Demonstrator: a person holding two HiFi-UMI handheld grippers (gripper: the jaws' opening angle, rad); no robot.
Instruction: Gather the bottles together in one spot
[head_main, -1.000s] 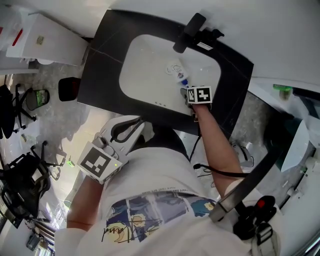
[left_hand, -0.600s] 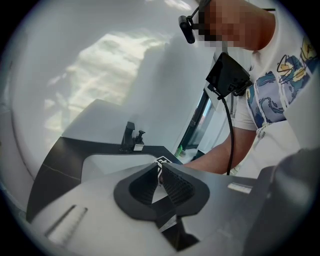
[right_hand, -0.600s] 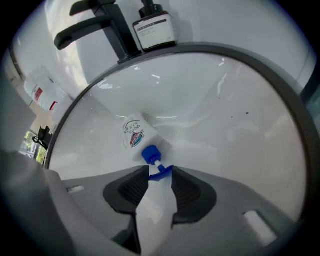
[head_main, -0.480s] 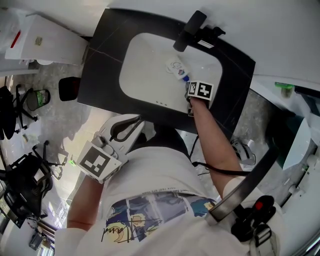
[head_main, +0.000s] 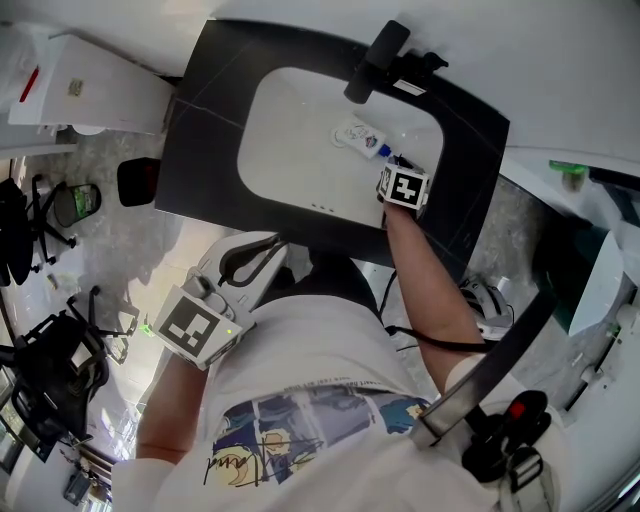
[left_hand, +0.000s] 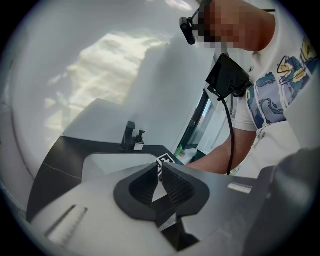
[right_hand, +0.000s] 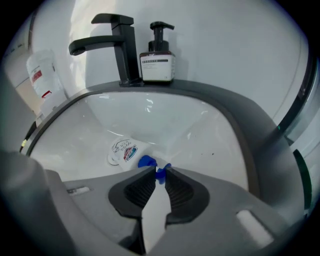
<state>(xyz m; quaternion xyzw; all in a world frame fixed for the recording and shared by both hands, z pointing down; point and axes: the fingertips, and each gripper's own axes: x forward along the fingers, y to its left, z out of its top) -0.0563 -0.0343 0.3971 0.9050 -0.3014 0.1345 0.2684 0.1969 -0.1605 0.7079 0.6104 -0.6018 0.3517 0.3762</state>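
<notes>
- Head view: the white bottle (head_main: 358, 135) lies on its side in the basin (head_main: 290, 150), just in front of the black tap (head_main: 375, 60); a second ago it pointed its blue cap (head_main: 384, 150) more towards the person, and it has since swung to lie more crosswise below the tap
- The right tool (head_main: 393, 160) has shifted to the tap's right-hand side, to the basin's edge; its tips sit at the cap
- The left tool (head_main: 258, 255) is well away from the tap, off the near edge of the dark surface (head_main: 200, 130), in the same place as before
- Left gripper view: the jaws meet at their tips with nothing between them; the tap stands far beyond them across the basin
- Right gripper view: the jaws have just been closing and now stand narrow, pinched on the blue cap, with the bottle's body lying past them towards the tap
- The bottle's label shows a red-and-blue logo; its wording is too blurred to read
- A soap dispenser (right_hand: 157, 60) stands touching the tap's right side; the print on its white label is too small to read
- A white jug (right_hand: 42, 75) left of the tap has a red label, unreadable
</notes>
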